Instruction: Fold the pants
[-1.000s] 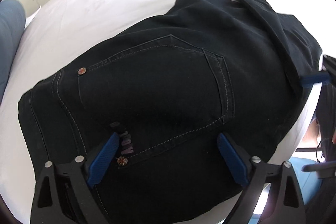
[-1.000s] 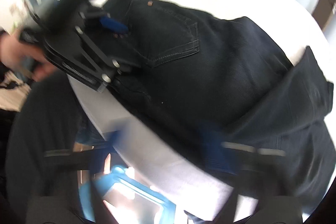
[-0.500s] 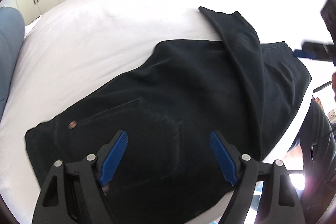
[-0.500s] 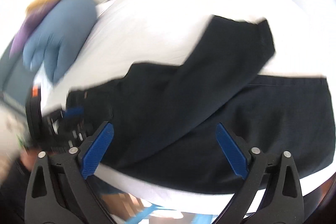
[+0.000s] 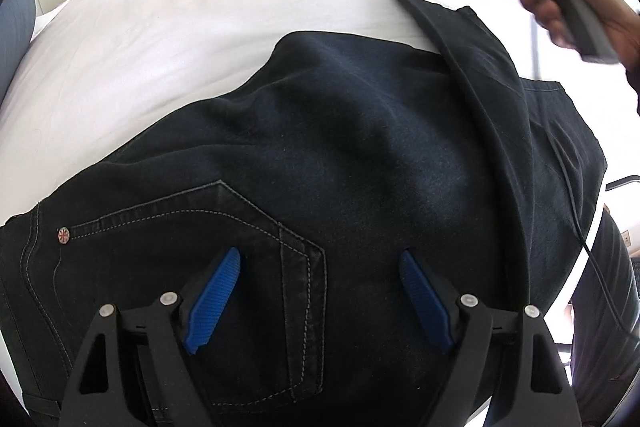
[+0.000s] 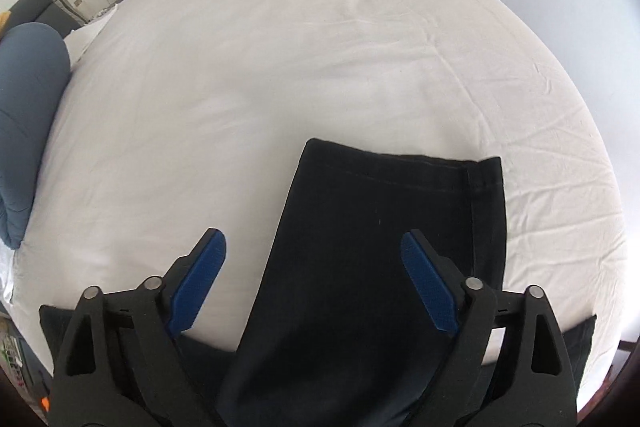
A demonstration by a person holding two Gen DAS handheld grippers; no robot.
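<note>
My left gripper (image 5: 320,301) and right gripper (image 6: 314,281) look alike: black angular arms with triangular cut-outs, silver screw heads at the joints, ribbed blue pads (image 5: 214,301). A thin black cable (image 5: 576,223) trails past my dark clothing.

No readable text, label or number on anything here.

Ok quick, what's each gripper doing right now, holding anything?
Left gripper: open, empty, over the pants.
Right gripper: open, empty, jaws just narrowed, above the pant leg.
</note>
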